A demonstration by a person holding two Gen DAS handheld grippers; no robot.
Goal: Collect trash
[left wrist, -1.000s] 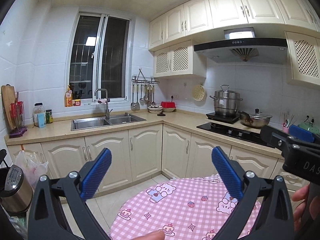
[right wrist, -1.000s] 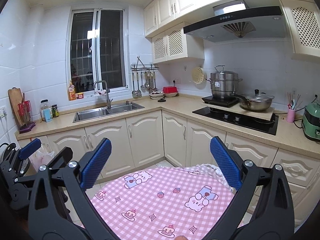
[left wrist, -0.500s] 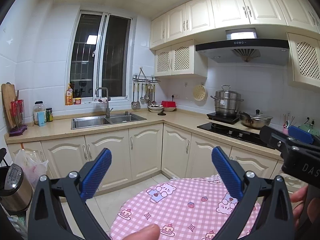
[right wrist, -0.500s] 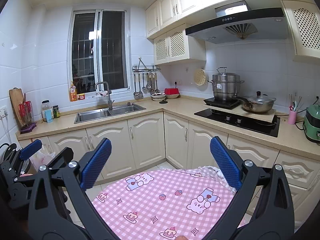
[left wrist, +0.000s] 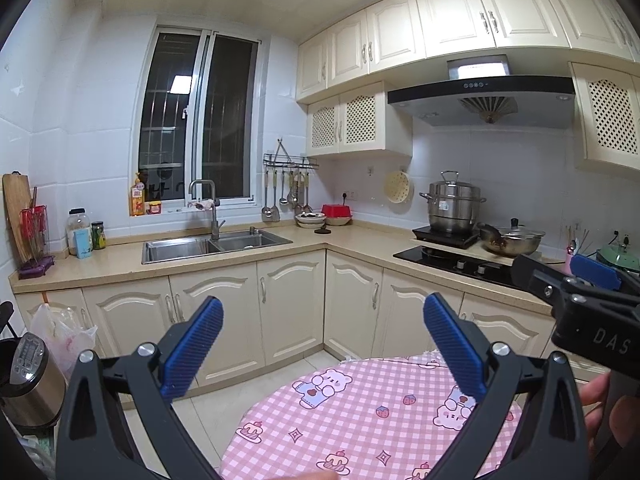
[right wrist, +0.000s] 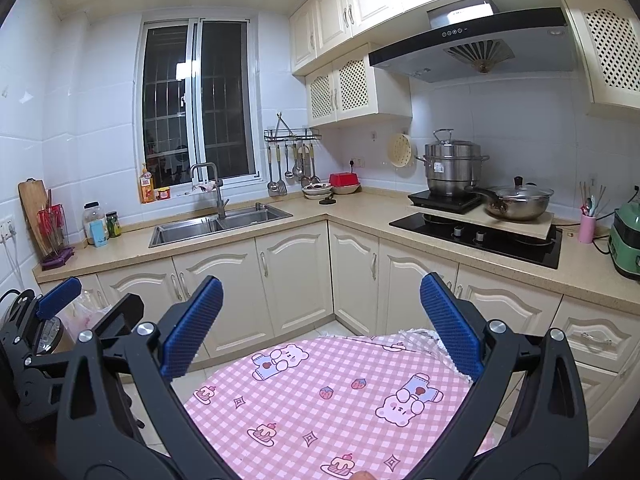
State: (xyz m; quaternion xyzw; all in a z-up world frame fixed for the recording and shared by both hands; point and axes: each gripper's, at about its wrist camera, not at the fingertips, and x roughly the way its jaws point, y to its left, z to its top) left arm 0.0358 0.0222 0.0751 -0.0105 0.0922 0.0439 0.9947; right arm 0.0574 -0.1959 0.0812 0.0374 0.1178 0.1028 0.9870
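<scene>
A: Where does the trash lie from the jaws?

B: I cannot find any loose trash. Taking the round table [right wrist: 340, 400] with its pink checked cloth as the landmark: what shows of its top is bare, so no long axis can be given for anything to grasp. The only likely candidate is a thin plastic bag [left wrist: 60, 336] hanging at the cabinet front, well to the left of the table and beside a steel cooker [left wrist: 28, 384] on the floor. Whether that bag is trash or the collecting bag, I cannot tell.

A: Which gripper is nearer to it?

B: The left gripper [left wrist: 324, 344], I judge; it hovers over the table's left side, while the right gripper [right wrist: 320, 324] hangs over the table's middle and right.

A: And the jaws?

B: Both pairs stand spread wide, the blue pads far apart, holding nothing and touching nothing. From the right wrist view the left gripper shows at the table's left, also empty.

A: So the next move?

B: Probably a swing leftward away from the table, or a search lower down.
</scene>
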